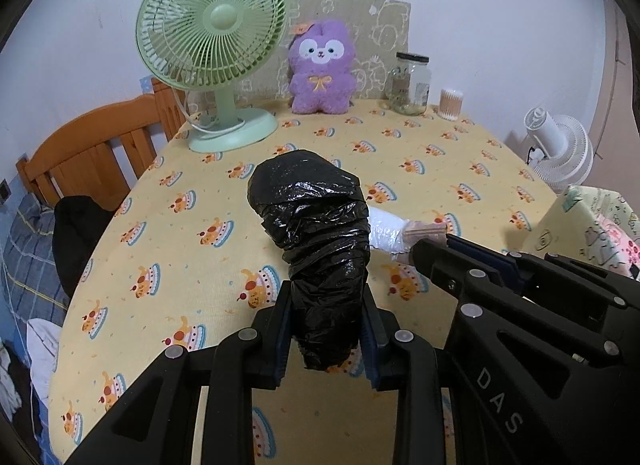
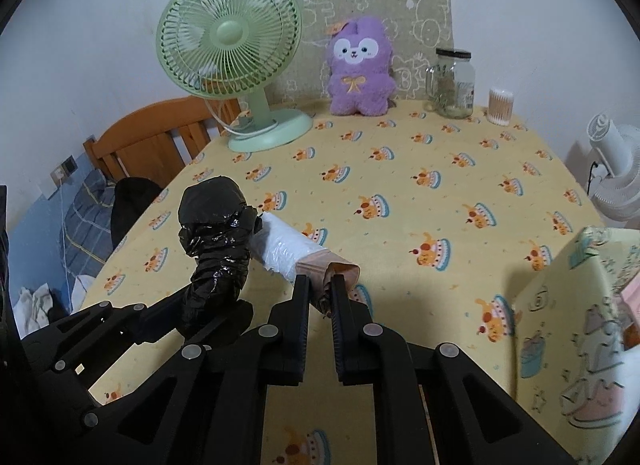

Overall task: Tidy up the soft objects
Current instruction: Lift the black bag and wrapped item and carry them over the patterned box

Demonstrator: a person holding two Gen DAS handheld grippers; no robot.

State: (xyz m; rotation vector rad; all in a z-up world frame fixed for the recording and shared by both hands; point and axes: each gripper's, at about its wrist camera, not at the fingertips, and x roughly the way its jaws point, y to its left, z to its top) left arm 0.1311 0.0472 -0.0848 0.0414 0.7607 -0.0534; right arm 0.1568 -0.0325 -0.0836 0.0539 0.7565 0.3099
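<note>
Left hand-held gripper pinches black bag roll — axis upright; right hand-held gripper pinches white roll — angled up-left.

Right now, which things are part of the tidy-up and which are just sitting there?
In the job:
- black bag roll, gripped by the left gripper
- white roll, pinched at its pinkish end by the right gripper

Just lying about:
- green fan
- purple plush (soft, but untouched)
- jar
- swab tub
- patterned box
</note>
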